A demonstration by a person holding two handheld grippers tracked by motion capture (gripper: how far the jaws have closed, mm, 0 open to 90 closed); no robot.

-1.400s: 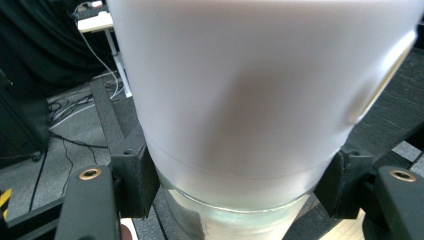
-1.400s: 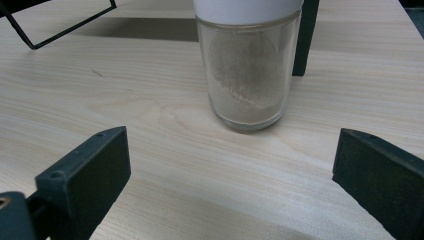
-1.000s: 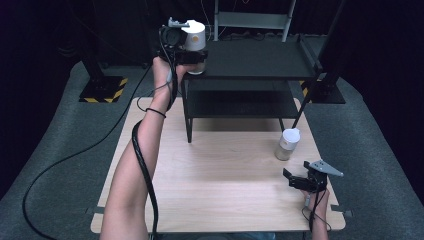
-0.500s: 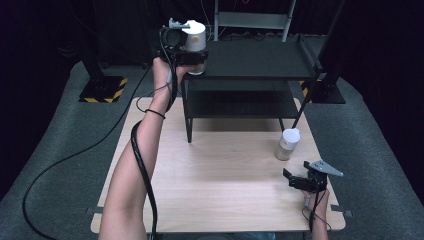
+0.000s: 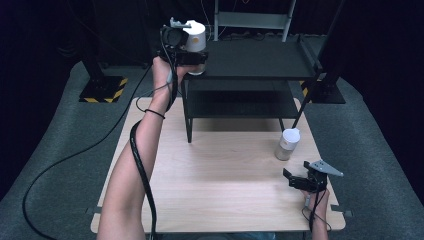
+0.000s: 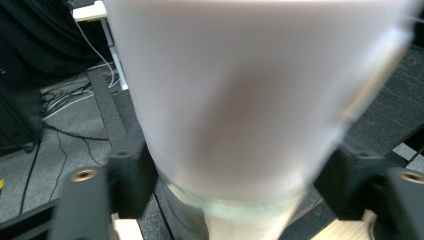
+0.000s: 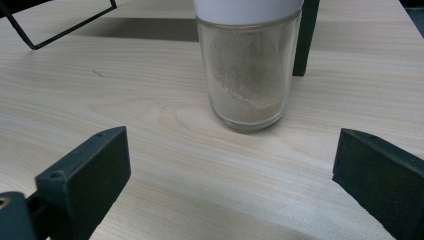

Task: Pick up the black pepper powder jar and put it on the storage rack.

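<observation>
A white-lidded glass jar (image 5: 195, 42) is at the front left corner of the black rack's top shelf (image 5: 260, 57). My left gripper (image 5: 187, 56) is around it, and the jaws have just been opening. In the left gripper view the blurred jar (image 6: 240, 100) is still between the jaws, with the black pads (image 6: 132, 175) close beside its glass base. A second jar (image 5: 287, 145) with pale powder stands on the wooden table (image 5: 220, 185), straight ahead of my right gripper (image 5: 300, 181). That gripper (image 7: 237, 155) is open wide, well short of the jar (image 7: 247, 75).
The black two-tier rack stands across the back of the table, its lower shelf (image 5: 245, 102) bare. A rack leg (image 7: 305, 40) rises just behind the second jar. A black cable (image 5: 142, 170) runs along the left forearm. Grey carpet (image 5: 60, 150) surrounds the table.
</observation>
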